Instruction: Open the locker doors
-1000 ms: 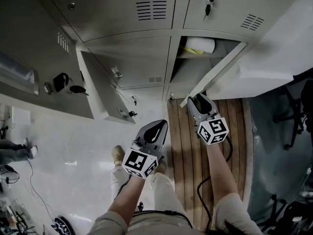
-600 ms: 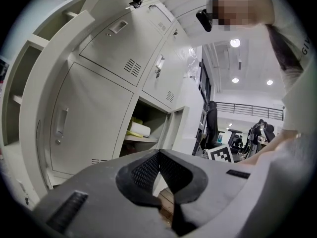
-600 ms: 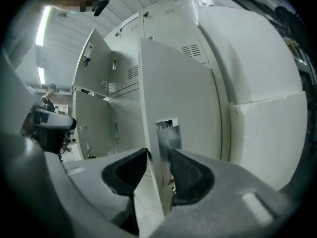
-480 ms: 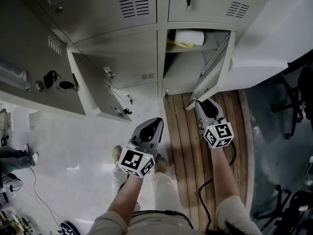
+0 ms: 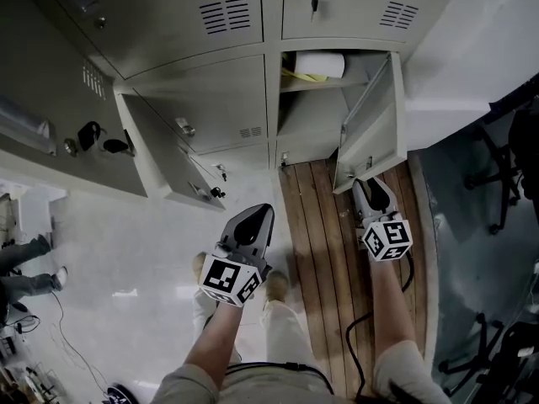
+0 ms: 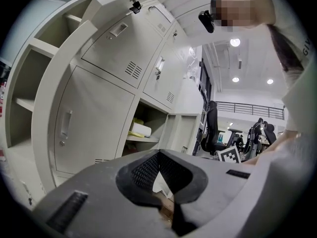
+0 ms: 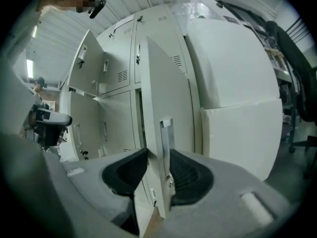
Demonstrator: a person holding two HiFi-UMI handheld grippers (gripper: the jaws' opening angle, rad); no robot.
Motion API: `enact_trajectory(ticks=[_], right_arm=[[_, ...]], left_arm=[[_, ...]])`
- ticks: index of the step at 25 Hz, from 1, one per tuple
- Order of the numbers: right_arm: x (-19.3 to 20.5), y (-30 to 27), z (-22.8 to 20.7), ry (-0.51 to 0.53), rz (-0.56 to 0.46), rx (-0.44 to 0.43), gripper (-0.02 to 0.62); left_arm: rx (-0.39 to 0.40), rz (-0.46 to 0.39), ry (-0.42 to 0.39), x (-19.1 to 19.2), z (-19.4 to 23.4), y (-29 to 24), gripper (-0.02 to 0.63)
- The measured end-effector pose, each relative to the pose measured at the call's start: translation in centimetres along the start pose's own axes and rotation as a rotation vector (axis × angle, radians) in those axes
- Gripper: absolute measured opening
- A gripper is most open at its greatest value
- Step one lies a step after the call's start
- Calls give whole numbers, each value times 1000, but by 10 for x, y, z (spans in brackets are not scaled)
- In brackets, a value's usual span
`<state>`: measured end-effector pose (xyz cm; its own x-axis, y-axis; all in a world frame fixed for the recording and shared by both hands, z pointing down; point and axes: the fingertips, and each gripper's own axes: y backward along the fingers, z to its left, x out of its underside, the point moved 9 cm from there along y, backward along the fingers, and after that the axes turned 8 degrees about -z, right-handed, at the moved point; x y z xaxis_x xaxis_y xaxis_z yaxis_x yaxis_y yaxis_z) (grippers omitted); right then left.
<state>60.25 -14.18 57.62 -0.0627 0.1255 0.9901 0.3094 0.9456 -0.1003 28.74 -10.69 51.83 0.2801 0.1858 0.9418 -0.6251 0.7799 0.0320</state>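
A bank of grey lockers (image 5: 219,99) fills the top of the head view. The lower right locker door (image 5: 370,124) stands swung out, and behind it an open compartment holds a white roll (image 5: 324,64) on a shelf. My right gripper (image 5: 370,183) is at that door's free edge. In the right gripper view the door (image 7: 166,93) runs edge-on between the two pads of the right gripper (image 7: 158,152); the jaws have just been closing, and both pads touch it. My left gripper (image 5: 259,210) hangs apart over the floor, shut and empty, also seen as the left gripper (image 6: 158,153).
Two more doors stand open on the left: a low one (image 5: 164,162) and a large one with keys (image 5: 50,116). Wooden planks (image 5: 316,225) lie under the right arm, white tiles (image 5: 126,251) on the left. A white panel (image 5: 472,49) and office chair (image 5: 505,175) stand right.
The right gripper has drawn back toward me with the door's edge between its jaws, and the door has swung much wider. The left gripper has hardly moved.
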Motion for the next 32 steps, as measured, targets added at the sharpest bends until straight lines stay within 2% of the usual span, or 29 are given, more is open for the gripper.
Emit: enact_trajectory(ticks=[12,16,23,28,32], right_arm=[[-1,33,-37,-52,-2,175,132],[0,36,-49,-66,16,243,115],[-1,38,-60,-92,17,336,121],[-3,55,-46,-109,0,339,160],[-7,76,-14,-51,21,295,166]], left_arm=[[-37,-3,-15,-7,1,23,-2],[-51,-3,-19,-8,4,32,-2],[-80,15,-30,-9,15,58,-2],[-106,17,-36,-13,21,86,-2],[-143,9,-53,-20,25,122,-2]])
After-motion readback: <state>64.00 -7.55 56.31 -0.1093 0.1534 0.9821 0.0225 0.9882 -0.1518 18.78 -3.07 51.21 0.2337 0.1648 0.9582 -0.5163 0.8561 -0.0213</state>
